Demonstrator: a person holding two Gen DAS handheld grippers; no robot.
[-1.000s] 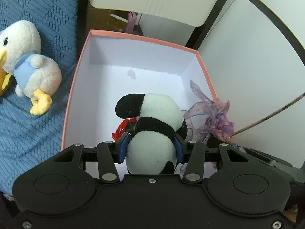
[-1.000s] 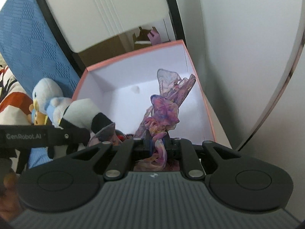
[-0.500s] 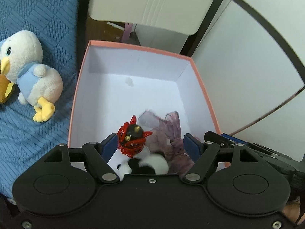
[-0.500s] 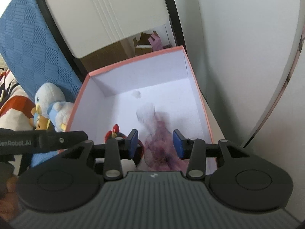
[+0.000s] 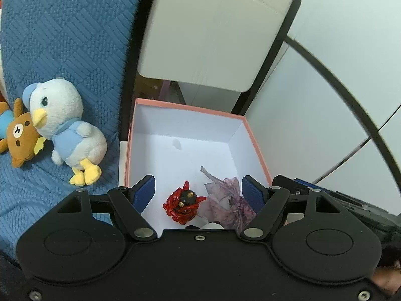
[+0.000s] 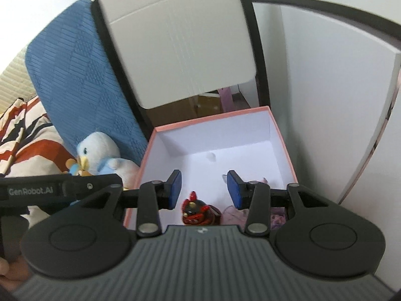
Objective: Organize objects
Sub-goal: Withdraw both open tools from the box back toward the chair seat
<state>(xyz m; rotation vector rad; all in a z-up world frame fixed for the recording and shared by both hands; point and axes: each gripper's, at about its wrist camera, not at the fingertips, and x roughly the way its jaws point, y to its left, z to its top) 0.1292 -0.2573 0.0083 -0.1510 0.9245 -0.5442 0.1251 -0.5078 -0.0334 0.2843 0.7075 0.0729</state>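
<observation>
On the blue cushion (image 5: 62, 37) at far left, brown bear plush (image 5: 20, 135) tucked against white-and-blue duck plush (image 5: 65, 130). Just right of these, pink-rimmed box (image 5: 190, 106) with white interior. Inside at the near end: red figurine (image 5: 183, 203), purple gauzy flower (image 5: 225, 200) touching its right, panda plush (image 5: 210, 225) barely showing at the bottom. Left gripper (image 5: 199, 193) above the box, jaws spread, nothing held. Right gripper (image 6: 203, 188) likewise spread and empty.

Both wrist views angled down, sharing pink box (image 5: 258, 148) interior
</observation>
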